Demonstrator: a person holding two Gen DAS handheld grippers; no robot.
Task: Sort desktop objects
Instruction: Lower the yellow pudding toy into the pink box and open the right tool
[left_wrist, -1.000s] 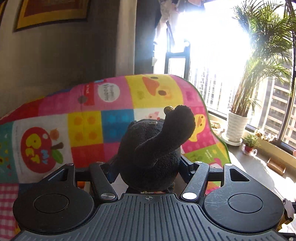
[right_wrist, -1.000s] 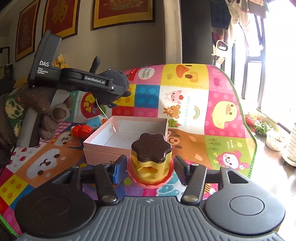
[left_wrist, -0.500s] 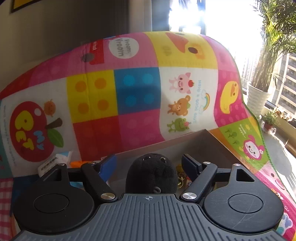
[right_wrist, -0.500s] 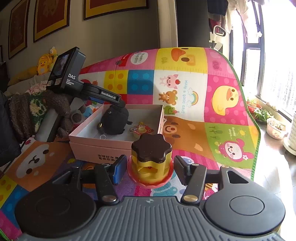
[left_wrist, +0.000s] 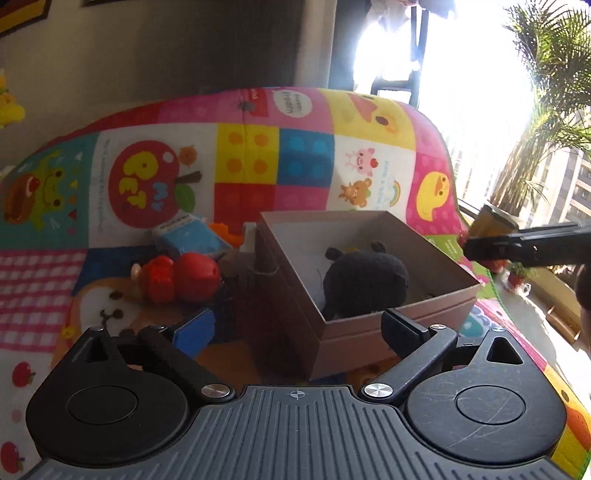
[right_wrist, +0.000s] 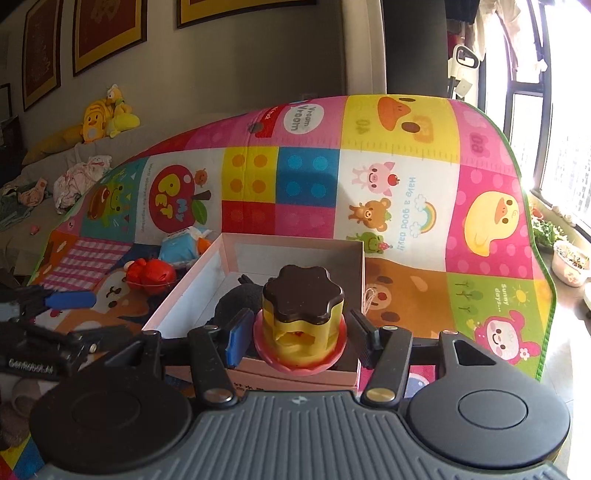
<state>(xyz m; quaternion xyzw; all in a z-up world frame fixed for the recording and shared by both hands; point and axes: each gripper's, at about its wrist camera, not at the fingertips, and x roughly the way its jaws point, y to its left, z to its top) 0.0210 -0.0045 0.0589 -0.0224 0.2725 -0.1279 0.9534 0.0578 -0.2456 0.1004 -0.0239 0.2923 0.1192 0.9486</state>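
1. Now the left gripper (left_wrist: 295, 328) has its two fingers far apart, and they are opening more. Nothing is between them.
2. Its fingers sit on each side of the near corner of the pink box (left_wrist: 402, 332). They do not touch the box.
3. Inside the box lies the black plush toy (left_wrist: 365, 280). It is in front of the left gripper, past its fingertips, and it rests on the box floor.
4. Over on the other side, the right gripper (right_wrist: 301, 334) is squeezing a toy pudding cup (right_wrist: 301, 328). The cup is yellow with a dark brown flower-shaped top and a pink bottom. One pad presses on each side of it.
5. The cup hangs above the near edge of the box, so the black toy is just behind it.
6. Left of the box, a red toy (left_wrist: 177, 277) and a blue packet (left_wrist: 188, 236) lie on the bright play mat (left_wrist: 243, 155). They are well away from both grippers.
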